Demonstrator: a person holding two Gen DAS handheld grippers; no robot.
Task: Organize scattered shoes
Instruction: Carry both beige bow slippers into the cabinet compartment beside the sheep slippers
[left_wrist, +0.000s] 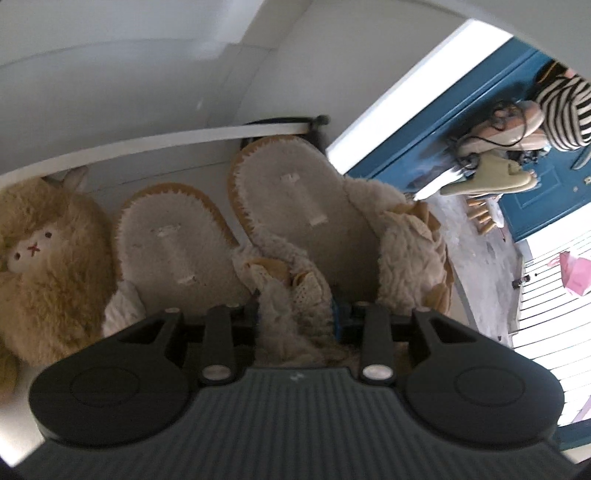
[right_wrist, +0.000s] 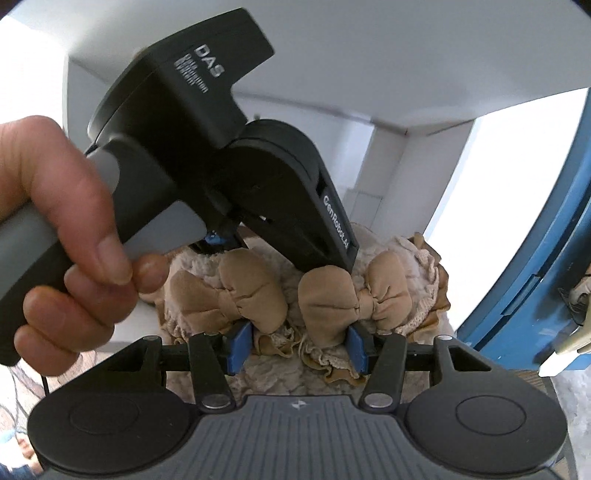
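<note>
2 fluffy slippers, soft, light, squashy.
Left gripper pinches fleece at lower centre; right gripper, half-open, clamps the bow-topped toes. Grip thick uppers.

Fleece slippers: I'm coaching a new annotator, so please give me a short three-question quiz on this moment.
1. True or false: a tan plush alpaca toy is beside the cream fleece slippers.
2. What tops each slipper? A) buckles B) padded tan fabric bows C) pompoms
3. Of the left gripper and right gripper, how many have jaws clamped on the slippers?
Key: 1 true; 2 B; 3 two.
</note>
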